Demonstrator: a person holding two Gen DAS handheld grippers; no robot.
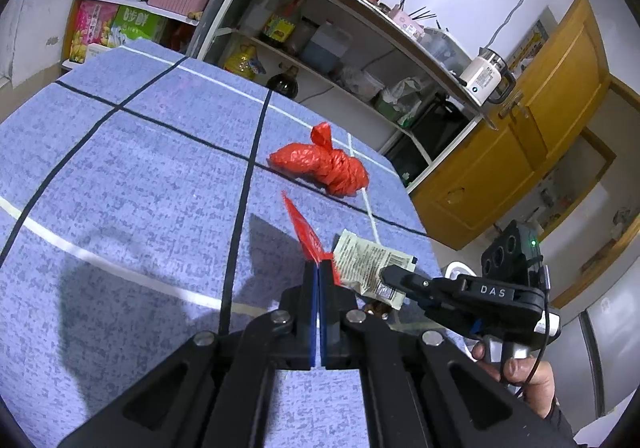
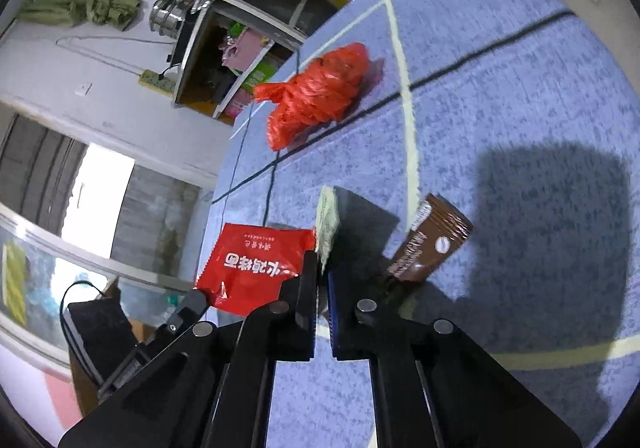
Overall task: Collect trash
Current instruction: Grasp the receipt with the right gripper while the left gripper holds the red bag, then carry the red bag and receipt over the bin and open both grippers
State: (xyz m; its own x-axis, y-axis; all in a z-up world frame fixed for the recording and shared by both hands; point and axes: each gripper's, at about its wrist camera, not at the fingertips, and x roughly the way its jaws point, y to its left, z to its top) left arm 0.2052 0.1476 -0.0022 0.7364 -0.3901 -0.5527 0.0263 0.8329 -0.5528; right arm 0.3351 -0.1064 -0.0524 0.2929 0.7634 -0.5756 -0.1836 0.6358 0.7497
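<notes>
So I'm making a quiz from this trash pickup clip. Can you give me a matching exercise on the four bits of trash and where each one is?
Things:
1. red sachet
2. pale printed sachet
3. brown wrapper
4. knotted red bag

Places:
A. lying on the blue cloth, farther back
B. pinched in the left hand-held gripper
C. on the cloth beside the right gripper's fingers
D. pinched in the right hand-held gripper

Pairs: 1-B, 2-D, 3-C, 4-A

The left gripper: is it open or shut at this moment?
Shut. The left gripper has its blue pads pressed together on a corner of the red sachet, which stands up edge-on from the tips above the blue tablecloth.
</notes>
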